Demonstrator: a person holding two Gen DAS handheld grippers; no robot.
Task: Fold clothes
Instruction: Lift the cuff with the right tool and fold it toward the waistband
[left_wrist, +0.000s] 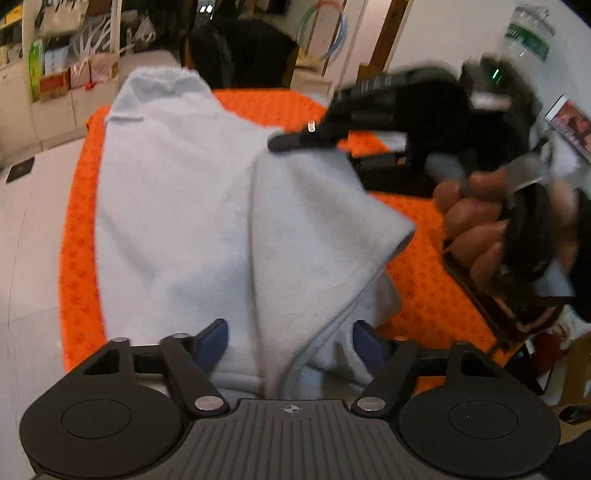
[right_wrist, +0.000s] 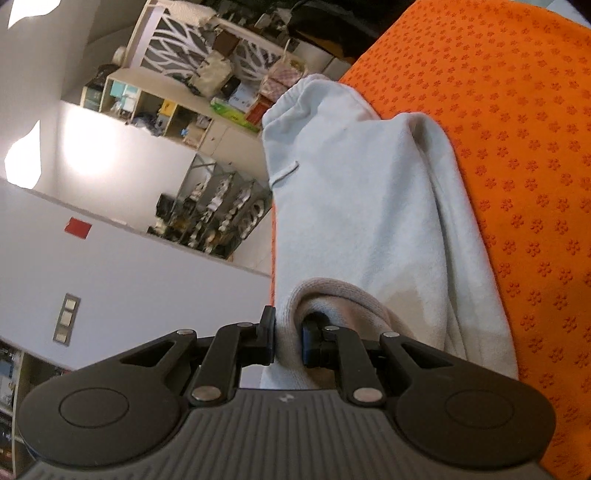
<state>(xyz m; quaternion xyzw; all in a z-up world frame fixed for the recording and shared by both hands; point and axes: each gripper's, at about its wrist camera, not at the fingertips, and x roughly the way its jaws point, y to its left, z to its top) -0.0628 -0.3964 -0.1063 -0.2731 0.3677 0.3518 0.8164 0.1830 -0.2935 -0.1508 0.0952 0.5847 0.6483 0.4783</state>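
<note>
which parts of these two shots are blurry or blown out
Left wrist view: the right gripper and the hand holding it are motion-smeared, while the pale grey garment stays fairly sharp. Right wrist view: mostly crisp, with blown-out white glare on the wall and fisheye bending at the edges.

An orange mat (left_wrist: 424, 280) with a small darker flower pattern covers the supporting surface, filling the middle of the left wrist view and the right side of the right wrist view. A pale grey garment (left_wrist: 177, 206) lies directly on it, its gathered waistband toward the upper left, one part lifted off the mat.
</note>
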